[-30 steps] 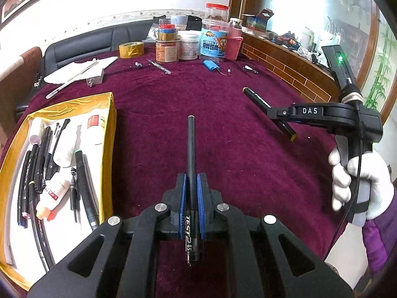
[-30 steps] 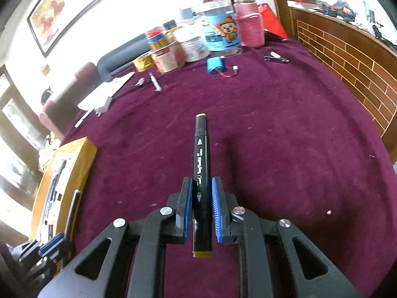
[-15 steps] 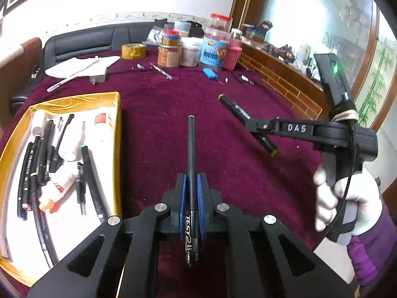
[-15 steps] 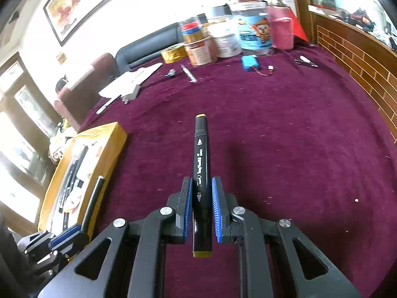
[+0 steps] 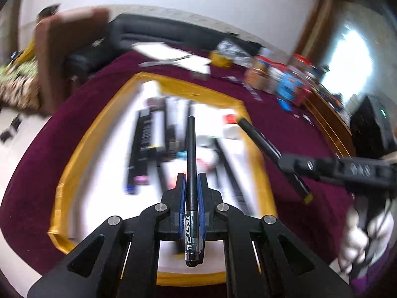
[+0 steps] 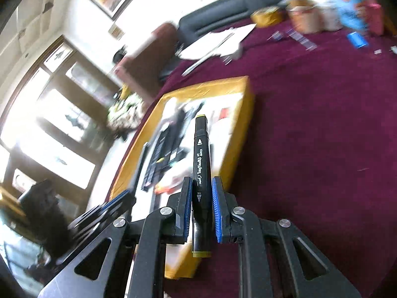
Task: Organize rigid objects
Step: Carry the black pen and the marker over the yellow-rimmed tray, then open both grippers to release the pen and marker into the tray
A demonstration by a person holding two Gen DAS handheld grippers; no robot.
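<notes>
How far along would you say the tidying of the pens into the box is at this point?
Well along: several pens and bottles already lie in the yellow box. In hand: the left gripper clamps a black pen over the box; the right gripper holds a marker at its edge. Neither is dropped in yet.

Both hand-held grippers (image 5: 191, 193) (image 6: 201, 198) clamped, right one white-gloved.

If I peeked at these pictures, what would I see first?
First, the black pen squeezed in the left gripper, pointing over the yellow-edged tray full of pens. Next, the black marker with yellow ends in the right gripper, near that tray's right edge on the purple tablecloth.
</notes>
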